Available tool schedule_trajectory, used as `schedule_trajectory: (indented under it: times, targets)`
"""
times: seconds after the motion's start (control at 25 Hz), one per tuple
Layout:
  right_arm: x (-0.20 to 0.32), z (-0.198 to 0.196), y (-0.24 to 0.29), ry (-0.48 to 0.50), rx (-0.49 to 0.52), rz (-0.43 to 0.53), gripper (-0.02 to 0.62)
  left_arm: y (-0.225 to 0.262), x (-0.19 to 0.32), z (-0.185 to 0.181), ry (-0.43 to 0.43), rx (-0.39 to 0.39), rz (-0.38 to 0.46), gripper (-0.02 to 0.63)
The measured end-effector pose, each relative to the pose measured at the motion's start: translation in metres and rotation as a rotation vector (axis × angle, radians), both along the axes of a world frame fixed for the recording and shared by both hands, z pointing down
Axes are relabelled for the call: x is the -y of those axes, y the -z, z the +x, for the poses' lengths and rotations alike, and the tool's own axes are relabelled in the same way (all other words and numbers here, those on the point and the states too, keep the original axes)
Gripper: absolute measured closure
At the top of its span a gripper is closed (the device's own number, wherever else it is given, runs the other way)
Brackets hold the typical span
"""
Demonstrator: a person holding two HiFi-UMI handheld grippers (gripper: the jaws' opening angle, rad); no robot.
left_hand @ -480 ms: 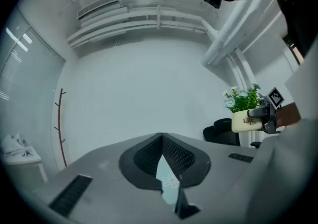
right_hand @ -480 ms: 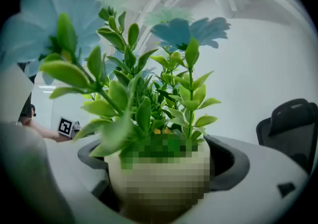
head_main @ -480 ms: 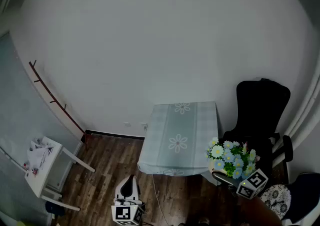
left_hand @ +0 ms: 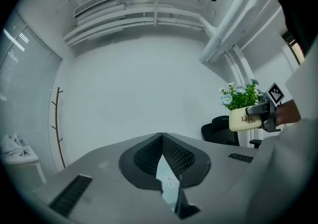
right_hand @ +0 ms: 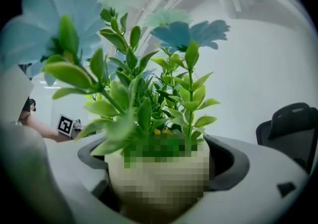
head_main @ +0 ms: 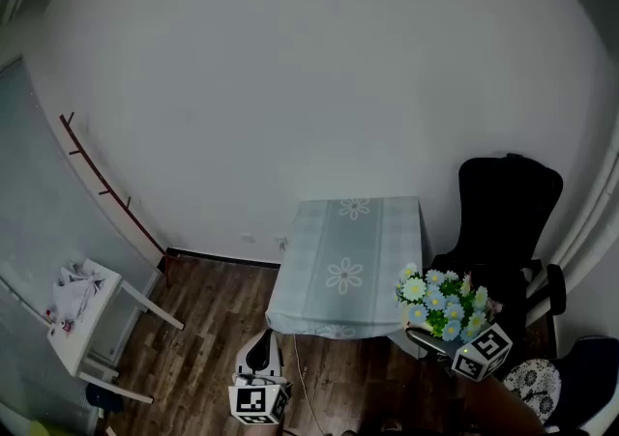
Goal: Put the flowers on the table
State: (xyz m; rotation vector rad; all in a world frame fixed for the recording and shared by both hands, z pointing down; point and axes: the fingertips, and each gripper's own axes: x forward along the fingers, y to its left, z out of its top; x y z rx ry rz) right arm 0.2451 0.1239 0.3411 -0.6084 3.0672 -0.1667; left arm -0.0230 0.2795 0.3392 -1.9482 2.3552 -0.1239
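Only the head view shows the table (head_main: 343, 241), at frame centre, with the flowers (head_main: 445, 301) just off its lower right corner, before a black chair (head_main: 508, 202). The right gripper view shows the right gripper (right_hand: 159, 168) clamped on their cream pot (right_hand: 159, 188), leaves rising above the jaws. The left gripper (left_hand: 161, 136) has its jaws together, holding nothing

From my end this reads as a plain, sparsely furnished office-type room dressed a little like a home. I see a bare white wall (head_main: 290, 86), wood-look plank floor (head_main: 208, 328), a black office chair (head_main: 508, 207) at the right edge of a small table (head_main: 319, 275) under a pale checked cloth, and a white side table (head_main: 79, 339) by the left wall. Overhead there are exposed white pipes (left_hand: 233, 24) and a ceiling air vent (left_hand: 94, 3).
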Motion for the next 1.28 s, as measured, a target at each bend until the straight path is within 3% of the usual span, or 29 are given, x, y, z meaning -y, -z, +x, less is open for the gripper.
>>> schedule_trajectory:
  times: [0.44,0.76,1.0,1.28]
  targets:
    - [0.03,-0.013,-0.005,-0.023,-0.036,0.069,0.046,0.001,0.023,0.006,0.033,0.03,-0.012,0.601]
    - [0.039,-0.014,-0.015,-0.031,-0.044,0.049,0.046,-0.008,0.023,-0.006,0.068,0.011,-0.03,0.601]
    - [0.052,-0.02,-0.024,-0.047,-0.053,0.046,0.046,-0.018,0.047,-0.01,0.028,0.005,-0.025,0.601]
    - [0.078,-0.038,-0.017,-0.095,-0.045,0.041,0.046,-0.03,0.083,-0.043,-0.002,-0.018,-0.04,0.601]
